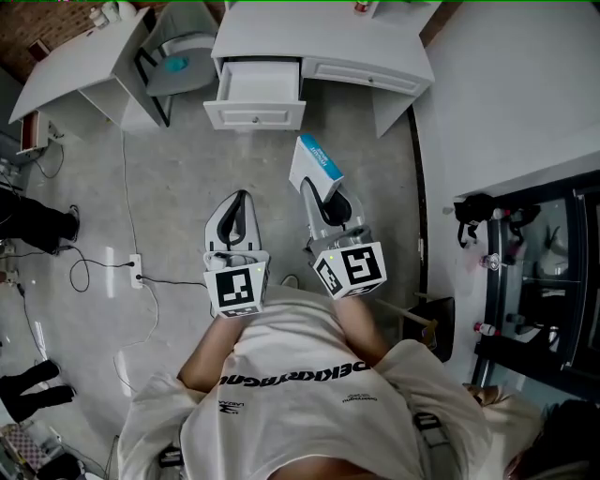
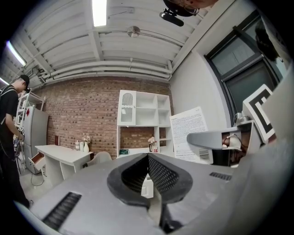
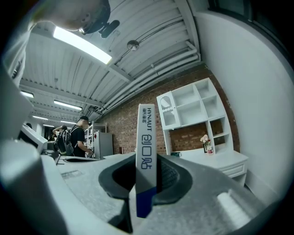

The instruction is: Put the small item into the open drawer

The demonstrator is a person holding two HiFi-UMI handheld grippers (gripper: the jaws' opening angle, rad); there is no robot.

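Two tongs, left tongs, right tongs; one box, one open drawer

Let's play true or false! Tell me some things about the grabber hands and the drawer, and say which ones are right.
1. The right gripper holds a white-and-blue box. True.
2. The desk drawer is closed. False: it is pulled open.
3. The left gripper holds a box too. False: its jaws are together with nothing between them.
4. A white shelf stands against a brick wall. True.

A studio-like room: brick wall, white desks, strip lights.
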